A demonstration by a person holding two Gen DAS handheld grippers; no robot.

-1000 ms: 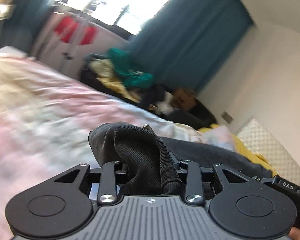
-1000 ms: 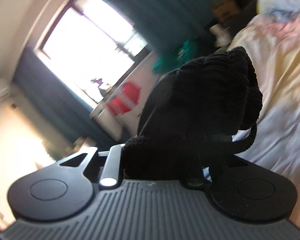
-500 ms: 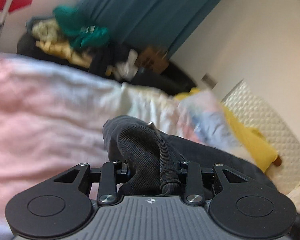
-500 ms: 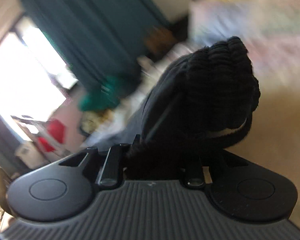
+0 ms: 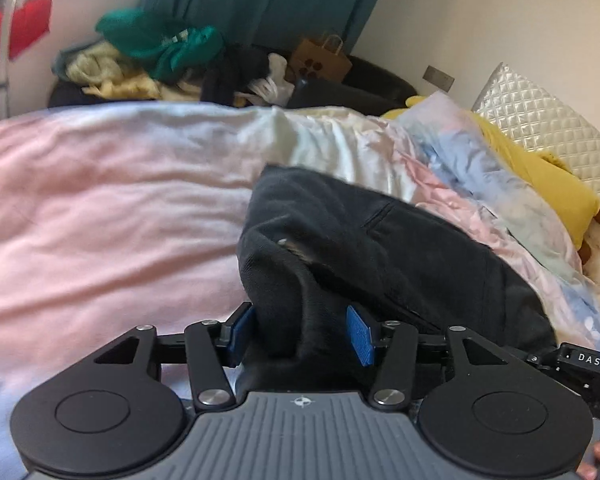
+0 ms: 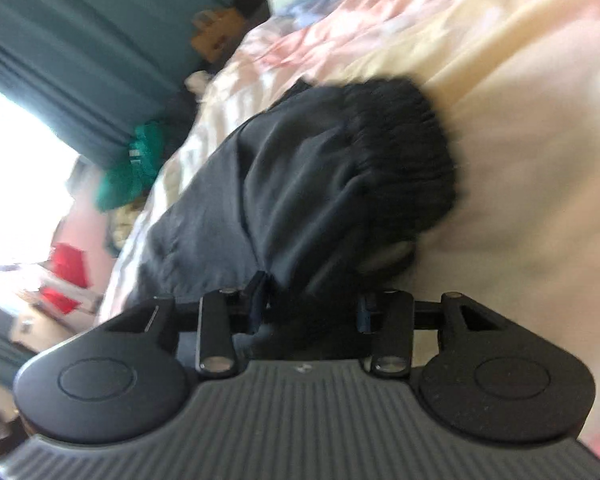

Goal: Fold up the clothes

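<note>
Left wrist view: left gripper (image 5: 300,334) parted, blue pads (image 5: 361,335) visibly wide of the fabric; a fold of the dark charcoal ribbed-cuff cotton garment (image 5: 380,248) sits loosely between them at 6 o'clock, not pinched. Reads as letting go, or about to bite; frame fits either. Garment spread flat on the pink-and-blue tie-dye bedspread (image 5: 100,208), running from 6 toward 3 o'clock, so bed takes the weight. Gripper level, low over the bed, pointing across it toward the teal curtain (image 5: 260,0) at 12. Clothes heap (image 5: 148,52) at 11, yellow plush toy (image 5: 540,184) at 2, clear of the work.

Right wrist view: camera rolled roughly a quarter turn, bed surface running up the right side. Right gripper (image 6: 312,308) also spread, fabric bunched in the gap without clamping. Ribbed elastic cuff (image 6: 404,152) at 1 o'clock, resting on the bedspread; main body trailing toward 9. Motion blur, so edges soft.

Judgement: both ends laid on the bed; whether folded over cannot be told.
</note>
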